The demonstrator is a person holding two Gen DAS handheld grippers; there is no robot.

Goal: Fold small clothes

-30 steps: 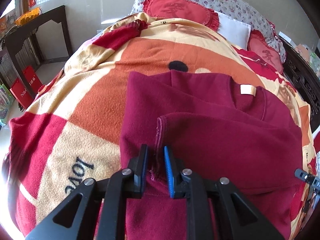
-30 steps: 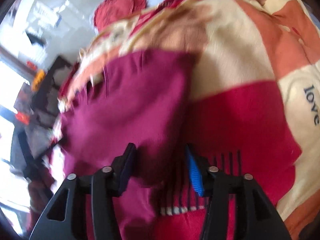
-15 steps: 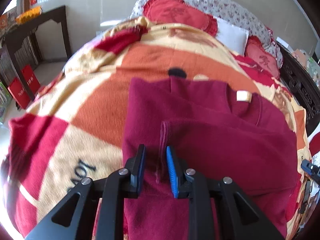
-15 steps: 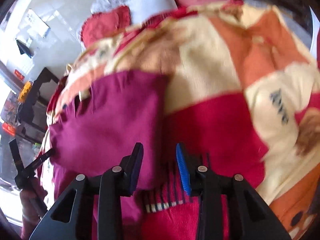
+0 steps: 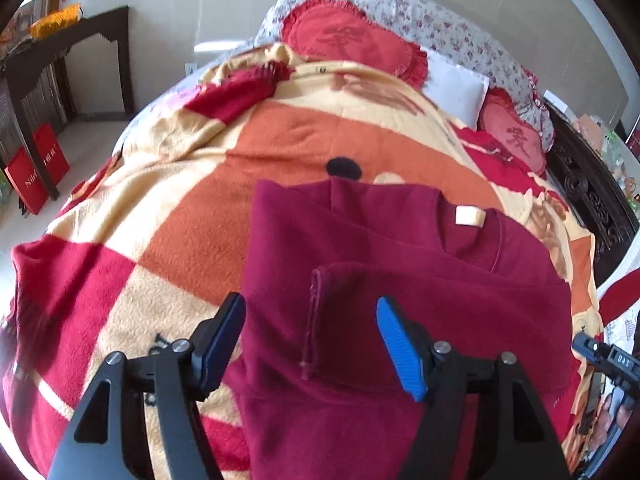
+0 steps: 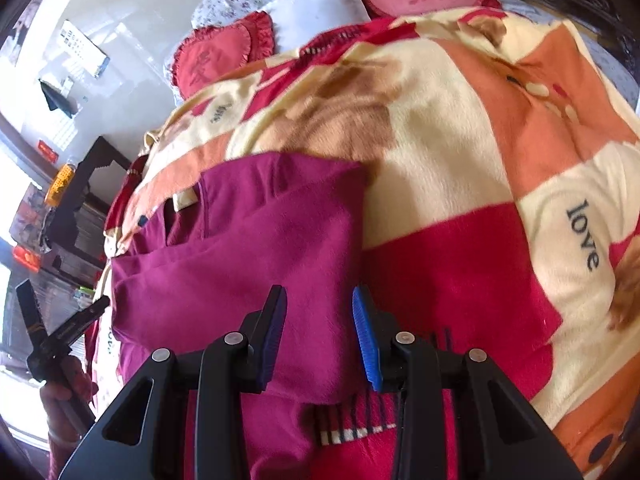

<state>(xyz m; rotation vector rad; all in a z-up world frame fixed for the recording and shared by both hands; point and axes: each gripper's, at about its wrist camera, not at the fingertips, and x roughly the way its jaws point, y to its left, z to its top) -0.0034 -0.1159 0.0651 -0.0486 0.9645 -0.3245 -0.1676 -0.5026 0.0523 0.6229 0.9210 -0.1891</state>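
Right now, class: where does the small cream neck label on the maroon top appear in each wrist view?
Left wrist view: neck label right of centre, above the open left tool.
Right wrist view: neck label left of centre, upper left of the right tool.
Shared landmark: white pillow.

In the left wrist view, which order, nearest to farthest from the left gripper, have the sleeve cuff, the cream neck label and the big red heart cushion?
From the left gripper:
1. Sleeve cuff, between its open fingers, on the folded maroon sweater.
2. Cream neck label, farther up, to the right.
3. Big red heart cushion, at the head of the bed.
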